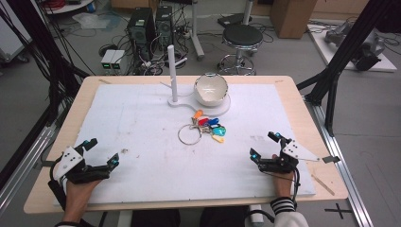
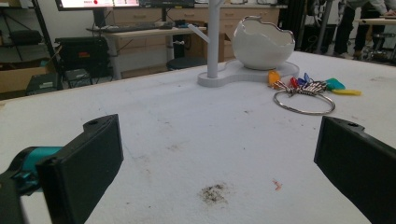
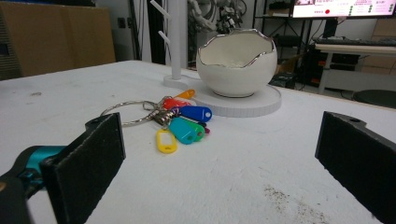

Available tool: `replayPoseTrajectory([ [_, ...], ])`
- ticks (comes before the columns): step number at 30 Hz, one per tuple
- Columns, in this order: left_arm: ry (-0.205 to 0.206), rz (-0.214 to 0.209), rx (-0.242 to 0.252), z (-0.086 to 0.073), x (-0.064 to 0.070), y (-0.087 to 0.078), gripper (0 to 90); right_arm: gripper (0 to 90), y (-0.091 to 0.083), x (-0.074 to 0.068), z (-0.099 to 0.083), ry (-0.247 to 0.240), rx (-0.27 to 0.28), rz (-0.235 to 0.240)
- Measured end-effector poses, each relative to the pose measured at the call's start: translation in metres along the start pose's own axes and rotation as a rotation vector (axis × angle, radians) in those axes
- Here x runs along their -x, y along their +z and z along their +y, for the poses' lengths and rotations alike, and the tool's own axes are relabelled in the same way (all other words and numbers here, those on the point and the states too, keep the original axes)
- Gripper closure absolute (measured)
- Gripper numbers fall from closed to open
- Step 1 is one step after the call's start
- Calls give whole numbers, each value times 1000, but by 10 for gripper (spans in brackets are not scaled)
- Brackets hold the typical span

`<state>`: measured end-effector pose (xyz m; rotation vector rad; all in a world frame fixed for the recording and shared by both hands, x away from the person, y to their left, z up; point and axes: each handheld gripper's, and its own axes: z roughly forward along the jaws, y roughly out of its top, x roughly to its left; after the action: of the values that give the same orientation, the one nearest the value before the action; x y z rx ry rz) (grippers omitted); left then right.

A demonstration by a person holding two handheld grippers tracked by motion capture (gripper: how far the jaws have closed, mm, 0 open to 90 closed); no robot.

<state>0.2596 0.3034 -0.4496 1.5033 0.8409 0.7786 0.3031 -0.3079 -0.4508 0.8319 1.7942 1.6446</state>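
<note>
One key ring with six coloured tags at centre frame; one eggshell bowl, contents unclear; left gripper and right gripper fingers spread, empty.

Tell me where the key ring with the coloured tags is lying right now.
In the high view the key ring lies flat on the white mat near the table's middle, just in front of the egg-shaped bowl on its white stand, apart from both open grippers.

Glossy ceramic bowl, metal key ring, plastic tags
</note>
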Motion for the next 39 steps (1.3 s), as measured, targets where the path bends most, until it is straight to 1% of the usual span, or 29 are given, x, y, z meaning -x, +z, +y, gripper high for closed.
replayPoseTrajectory([
  [1,3,0,2,0,0,0,17,10,0,0,0,-2,1,2],
  [4,1,0,5,0,0,0,17,10,0,0,0,14,0,4],
  [5,-1,-2,4,0,0,0,17,10,0,1,0,7,3,2],
  [6,2,-2,4,0,0,0,17,10,0,0,0,13,0,4],
  [15,1,-5,8,0,0,0,17,10,0,-1,0,0,-3,0],
  [18,0,-6,8,0,0,0,17,10,0,0,0,-5,4,-1],
  [22,-3,-10,4,0,-1,0,17,10,0,0,0,2,0,-1],
  [24,-9,-8,6,0,-1,0,17,10,0,0,0,3,0,-2],
  [26,-16,-18,-1,1,-2,0,17,10,0,0,0,5,0,-1],
  [27,-27,-23,-6,1,-3,1,17,10,0,0,0,4,0,-1],
  [28,-47,-33,-7,2,-4,2,17,10,0,0,0,3,0,-1],
  [29,-54,-43,-5,4,-4,2,17,10,0,0,0,5,0,-1],
  [30,-51,-50,-2,6,-4,3,17,10,0,0,0,6,-2,0],
  [31,-37,-61,-5,10,-5,4,17,10,0,0,0,8,-3,0],
  [32,-33,-68,-3,14,-5,5,17,10,0,0,0,8,-3,0],
  [36,-4,-121,-30,38,-9,14,17,10,0,0,0,11,-1,2],
  [39,53,-146,-66,60,-11,22,17,10,0,0,0,14,1,3],
])
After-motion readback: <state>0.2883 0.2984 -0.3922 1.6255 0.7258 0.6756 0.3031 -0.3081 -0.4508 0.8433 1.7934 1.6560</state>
